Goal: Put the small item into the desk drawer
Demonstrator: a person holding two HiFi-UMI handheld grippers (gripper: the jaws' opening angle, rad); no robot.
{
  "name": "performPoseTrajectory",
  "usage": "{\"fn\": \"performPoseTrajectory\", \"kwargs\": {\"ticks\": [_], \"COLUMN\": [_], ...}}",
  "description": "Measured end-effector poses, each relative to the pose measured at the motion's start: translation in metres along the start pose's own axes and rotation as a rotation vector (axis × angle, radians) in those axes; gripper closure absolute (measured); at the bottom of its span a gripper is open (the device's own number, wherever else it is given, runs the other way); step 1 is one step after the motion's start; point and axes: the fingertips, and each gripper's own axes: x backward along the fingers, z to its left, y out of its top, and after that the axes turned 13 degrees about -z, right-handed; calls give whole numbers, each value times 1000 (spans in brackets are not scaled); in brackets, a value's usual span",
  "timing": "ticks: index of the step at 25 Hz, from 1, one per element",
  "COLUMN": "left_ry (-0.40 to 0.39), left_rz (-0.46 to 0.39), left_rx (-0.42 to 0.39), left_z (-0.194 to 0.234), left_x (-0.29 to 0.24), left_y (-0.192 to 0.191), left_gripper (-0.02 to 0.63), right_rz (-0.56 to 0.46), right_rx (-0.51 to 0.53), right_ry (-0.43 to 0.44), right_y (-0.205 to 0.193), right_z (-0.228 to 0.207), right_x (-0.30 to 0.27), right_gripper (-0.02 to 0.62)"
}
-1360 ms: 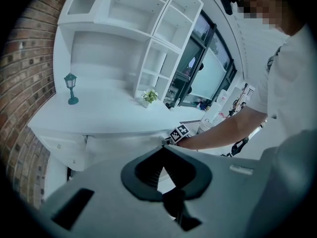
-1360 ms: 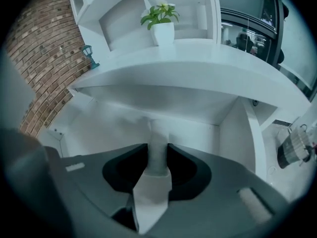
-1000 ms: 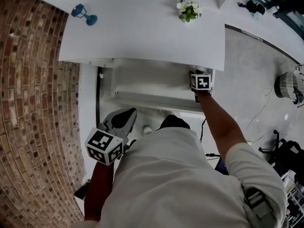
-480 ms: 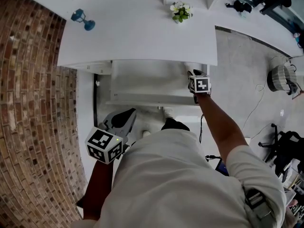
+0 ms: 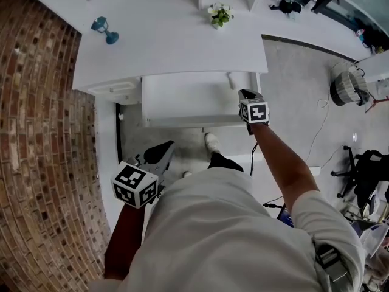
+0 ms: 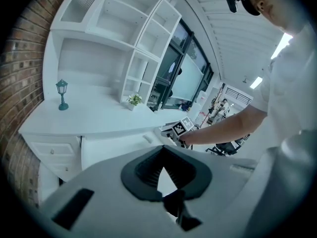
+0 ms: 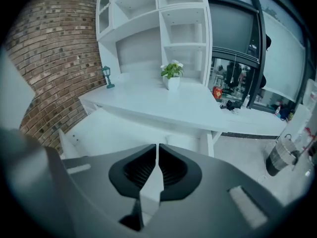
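The white desk drawer (image 5: 182,99) stands pulled out under the desktop. A small pale item (image 5: 231,79) lies inside it near the back right and shows as a small stub (image 6: 147,139) in the left gripper view. My right gripper (image 5: 245,95) hovers at the drawer's front right corner, apart from the item. Its jaws are closing to a thin slit with nothing between them (image 7: 157,152). My left gripper (image 5: 159,152) hangs low beside my body, short of the drawer, jaws together and empty (image 6: 161,151).
On the desktop (image 5: 170,47) stand a blue lamp figurine (image 5: 104,29) and a small potted plant (image 5: 219,14), with white shelves behind. A brick wall (image 5: 36,132) runs along the left. My shoe (image 5: 211,142) is below the drawer front. A basket (image 5: 346,84) sits on the floor at right.
The right gripper has drawn back from inside the drawer to its front right corner. The small item now lies bare in the drawer. The left gripper has stayed put.
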Motion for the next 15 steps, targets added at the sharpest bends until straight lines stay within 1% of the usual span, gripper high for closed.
{"fn": "performPoseTrajectory", "kwargs": {"ticks": [3,9,12,15], "left_ry": [-22,-56,-63,-68], "left_rz": [-2,-16,-26,-35], "left_rx": [-4,-14,-17,-17], "left_z": [-5,-16,-22,-27], "left_x": [17,51,70,88], "left_y": [-10,-31,-42,-54], "left_gripper": [601,601,601,601], "right_rz": [-32,-75,-83,-87], "right_rx": [-14,-47,-58,-55], "right_ry": [-12,-14,8,54], "right_y": [3,0,-5,-11], "right_z": [13,45,69,97], "right_x": [24,75,101,128], "right_gripper": [581,581,581,581]}}
